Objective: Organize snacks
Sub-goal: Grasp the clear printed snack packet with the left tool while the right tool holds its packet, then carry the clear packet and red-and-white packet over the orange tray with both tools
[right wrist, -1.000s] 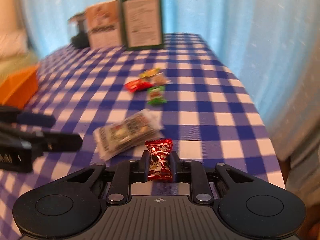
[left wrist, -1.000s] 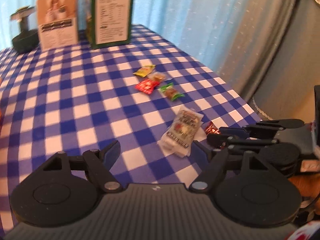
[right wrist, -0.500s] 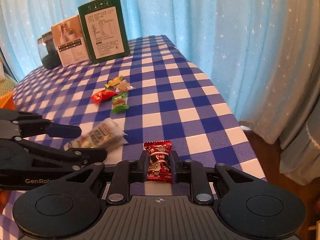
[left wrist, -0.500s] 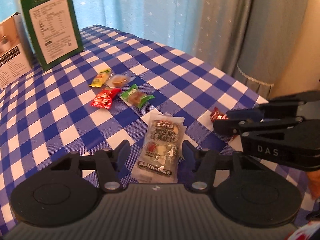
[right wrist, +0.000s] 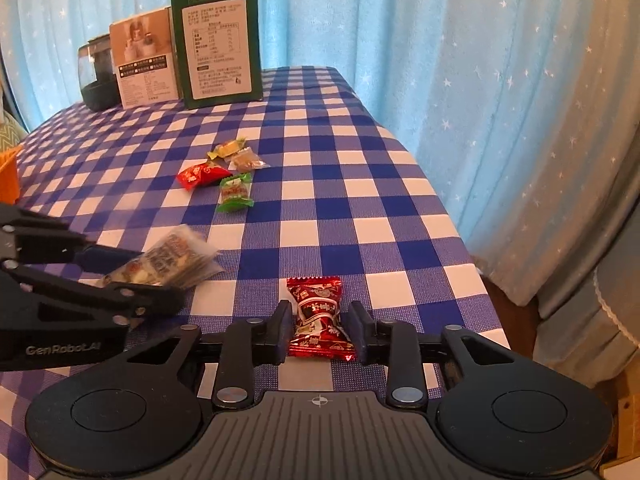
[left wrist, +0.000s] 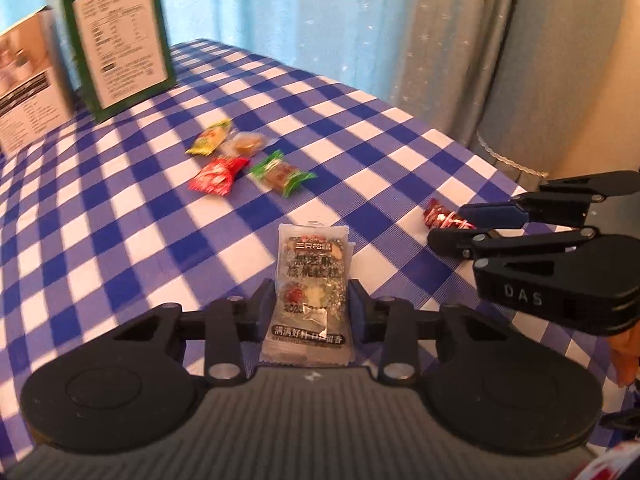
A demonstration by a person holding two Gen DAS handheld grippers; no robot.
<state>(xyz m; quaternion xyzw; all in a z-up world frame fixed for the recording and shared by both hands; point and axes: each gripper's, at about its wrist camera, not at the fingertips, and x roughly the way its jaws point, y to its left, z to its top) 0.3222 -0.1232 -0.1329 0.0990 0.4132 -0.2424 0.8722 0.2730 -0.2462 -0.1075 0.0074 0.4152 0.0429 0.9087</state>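
Now my left gripper (left wrist: 312,300) has just closed onto the clear snack packet (left wrist: 310,280), lower centre; my right gripper (right wrist: 320,332) has just been opening, pads clear of the red candy (right wrist: 318,316).

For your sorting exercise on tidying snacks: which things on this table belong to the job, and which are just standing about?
Part of the job:
silver snack packet
dark red candy
red candy
green candy
yellow candy
clear-wrapped candy

Just standing about:
green box
white box
dark jar
curtain
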